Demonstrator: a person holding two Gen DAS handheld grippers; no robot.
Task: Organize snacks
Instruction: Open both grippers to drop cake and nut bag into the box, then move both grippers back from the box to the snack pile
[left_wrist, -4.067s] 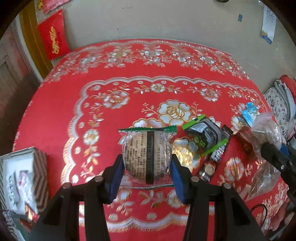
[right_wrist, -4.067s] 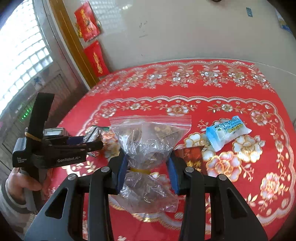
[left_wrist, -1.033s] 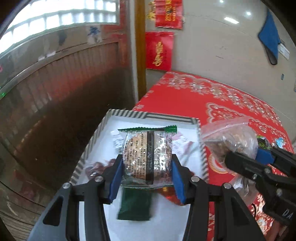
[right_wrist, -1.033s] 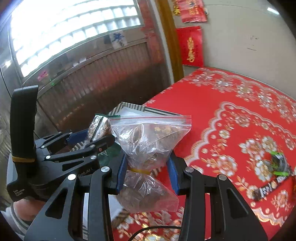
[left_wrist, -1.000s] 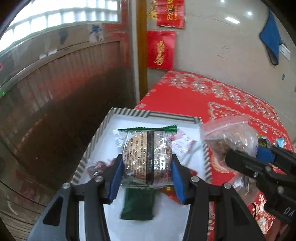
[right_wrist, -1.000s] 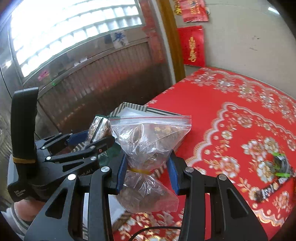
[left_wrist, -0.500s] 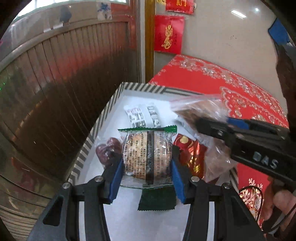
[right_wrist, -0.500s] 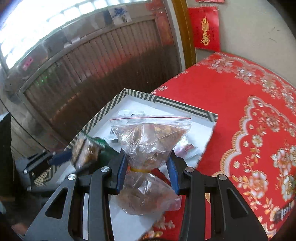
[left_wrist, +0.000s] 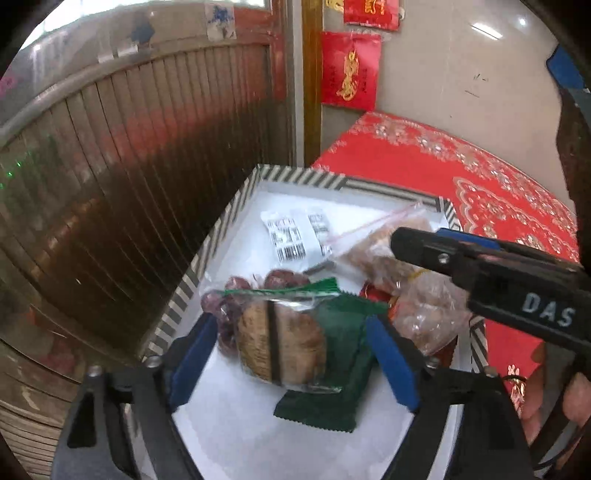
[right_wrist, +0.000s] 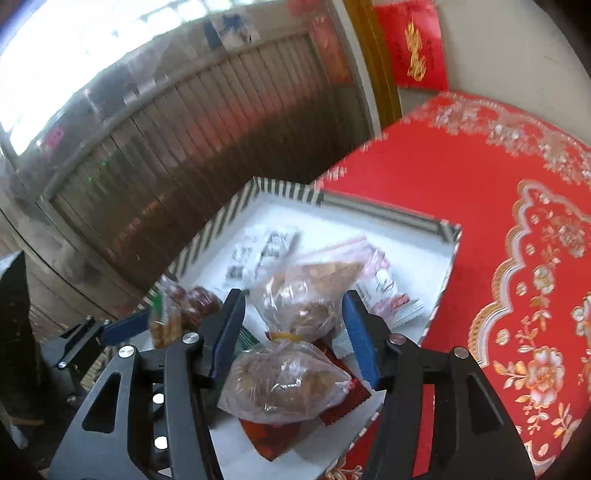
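Both of your grippers are over the striped box (left_wrist: 236, 199), which sits at the near left edge of the red tablecloth (right_wrist: 480, 206), and both are letting go. Your left gripper (left_wrist: 291, 354) has its jaws opening; the blue pads stand clear on each side of the cookie packet (left_wrist: 280, 339), so nothing squeezes it now. The packet sits between the pads with its long side running away from you, on top of a dark green packet (left_wrist: 332, 369) and next to some red dates (left_wrist: 255, 284). I cannot tell if it rests flat or is tipping over. Your right gripper (right_wrist: 291, 332) is opening too. The clear bag of nuts (right_wrist: 295, 347) lies between its pads but they do not press it. The bag is tied in the middle with a yellow band (right_wrist: 282, 336); its long side points away from you, with the fat bottom part near you and the zip top far. It lies on a red packet (right_wrist: 343, 406) in the near right part of the box. Both snacks are right under your tools, so I think the next move is straight up and back. Lift so the pads do not drag the bag or the packet out. The two grippers are just beside each other in the box, so pull them apart as you lift.
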